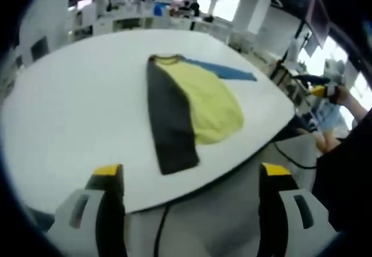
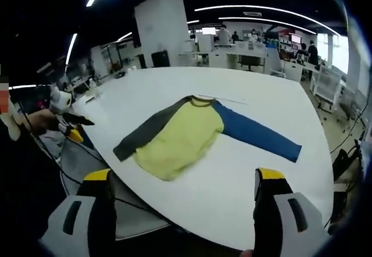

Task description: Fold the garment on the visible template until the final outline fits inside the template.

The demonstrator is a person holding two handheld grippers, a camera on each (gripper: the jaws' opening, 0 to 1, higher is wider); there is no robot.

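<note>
A big white desk (image 2: 273, 170) holds a long-sleeved shirt (image 2: 180, 138), lying flat near the middle. The body of the shirt is yellow. One sleeve is dark grey (image 2: 145, 130) and the other sleeve is blue (image 2: 258, 134). In the right gripper view the grey sleeve points down toward the near desk edge, and the blue sleeve reaches out across the white top.

In the left gripper view the same shirt (image 1: 200, 106) lies farther up the desk (image 1: 75, 111), with the grey sleeve (image 1: 170, 120) on the near side and the blue sleeve (image 1: 224, 70) on the far side.

The left tool (image 1: 192, 178) is wide apart and holds nothing (its yellow tips sit at the near desk edge, well apart from the shirt). The right tool (image 2: 183, 184) is wide apart too, with nothing between its jaws. It is short of the shirt and not touching it.

Behind the desk is an office room with other desks and bright ceiling lights (image 2: 256, 8).
</note>
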